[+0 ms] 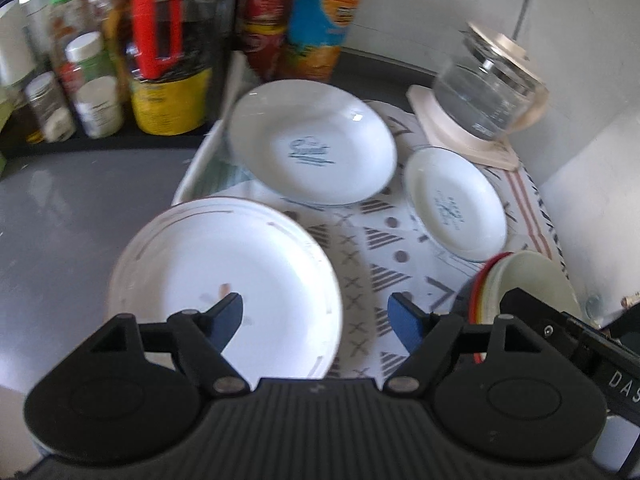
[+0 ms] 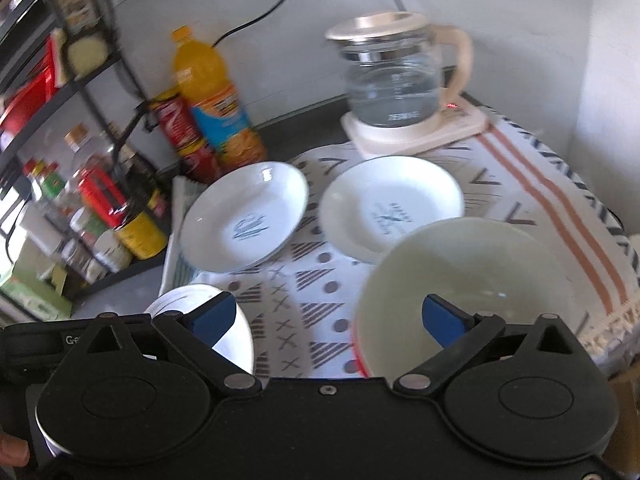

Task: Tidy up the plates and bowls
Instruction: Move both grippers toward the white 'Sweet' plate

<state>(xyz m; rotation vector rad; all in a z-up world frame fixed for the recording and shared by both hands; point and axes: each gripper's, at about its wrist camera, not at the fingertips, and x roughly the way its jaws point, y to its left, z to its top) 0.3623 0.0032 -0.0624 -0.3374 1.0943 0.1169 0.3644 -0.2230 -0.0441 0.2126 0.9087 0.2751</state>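
The stacked plates (image 1: 224, 280) lay under your left gripper's (image 1: 316, 316) left finger (image 1: 228, 316), at the edge of the patterned cloth (image 1: 372, 272). The stacked bowls (image 2: 472, 280) sat beneath your right gripper's (image 2: 332, 316) right finger (image 2: 444, 320). Both pairs of jaws stood wide apart, holding nothing. Beyond the fingertips lay a deep white plate (image 2: 244, 216) and a smaller plate (image 2: 392, 204), just beside each other. Farther off stood a glass kettle (image 2: 392, 80), an orange bottle (image 2: 212, 96) and a shelf of jars (image 1: 96, 80).

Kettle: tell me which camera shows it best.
The right wrist view: the kettle stands whole and nearly upright, with lid, handle and base all visible. The left wrist view shows it near the edge, tilted by the lens and blurrier, its handle partly hidden.
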